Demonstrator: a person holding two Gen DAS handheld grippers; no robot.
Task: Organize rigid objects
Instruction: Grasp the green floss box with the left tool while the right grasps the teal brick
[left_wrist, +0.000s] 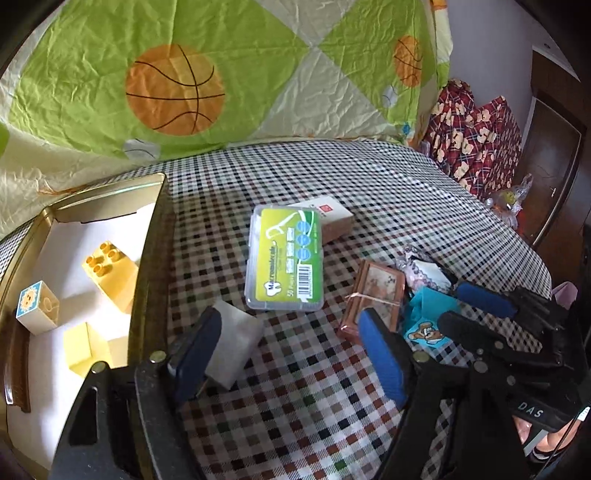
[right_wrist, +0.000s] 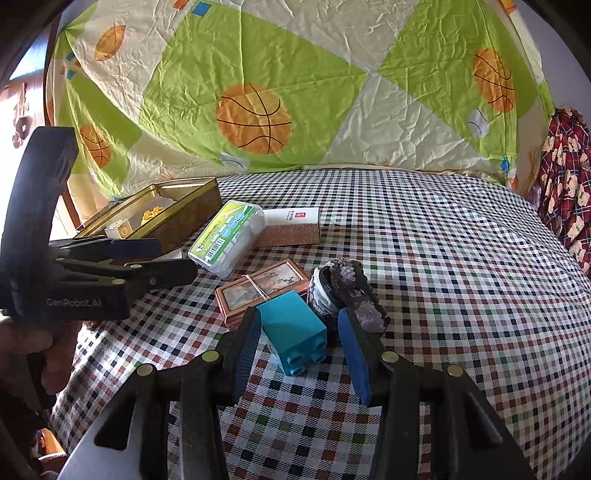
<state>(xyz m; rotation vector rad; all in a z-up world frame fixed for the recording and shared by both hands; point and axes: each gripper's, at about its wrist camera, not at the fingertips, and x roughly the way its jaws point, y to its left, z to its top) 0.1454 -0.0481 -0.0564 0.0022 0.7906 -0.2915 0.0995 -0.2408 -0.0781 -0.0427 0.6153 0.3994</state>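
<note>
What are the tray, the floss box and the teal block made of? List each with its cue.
Tray: likely tin, with a gold metallic sheen on its rim.
Floss box: clear glossy plastic; the green label shows through.
Teal block: moulded matte plastic with round studs.

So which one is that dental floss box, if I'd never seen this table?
Start at the gold tin on the checked tablecloth. Just beside its open side lies a flat, clear plastic floss pick case, leaning on a white and tan carton. Its bright green label with a barcode sets it apart from the brown framed box nearby.
</note>
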